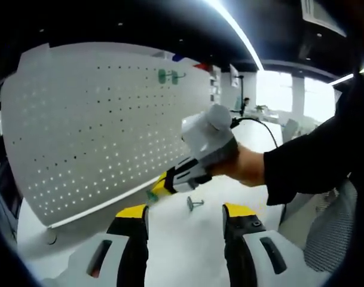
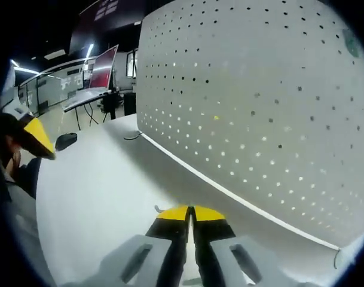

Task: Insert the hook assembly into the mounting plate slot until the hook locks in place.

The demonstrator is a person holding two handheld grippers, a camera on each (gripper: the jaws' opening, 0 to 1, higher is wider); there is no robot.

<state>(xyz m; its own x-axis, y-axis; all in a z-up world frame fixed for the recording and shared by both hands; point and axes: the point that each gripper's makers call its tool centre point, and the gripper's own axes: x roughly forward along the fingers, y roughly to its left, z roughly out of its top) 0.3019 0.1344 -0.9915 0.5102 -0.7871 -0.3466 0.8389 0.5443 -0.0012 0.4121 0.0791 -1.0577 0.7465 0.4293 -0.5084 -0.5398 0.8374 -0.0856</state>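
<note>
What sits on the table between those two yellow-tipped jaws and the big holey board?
In the left gripper view, a small metal hook lies on the white table, with the right gripper reaching in before the pegboard.

Open tabletop (image 1: 182, 239) btwn left gripper (image 1: 184, 216) jaws w/ small hook (image 1: 195, 204) ahead; right gripper (image 1: 165, 186) crosses in front, upright pegboard (image 1: 92, 131) blocks beyond.

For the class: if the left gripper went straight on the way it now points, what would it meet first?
Probably the small metal hook lying on the white table, just beyond the left gripper's open jaws; the right gripper lies further on, though depth is unclear.
</note>
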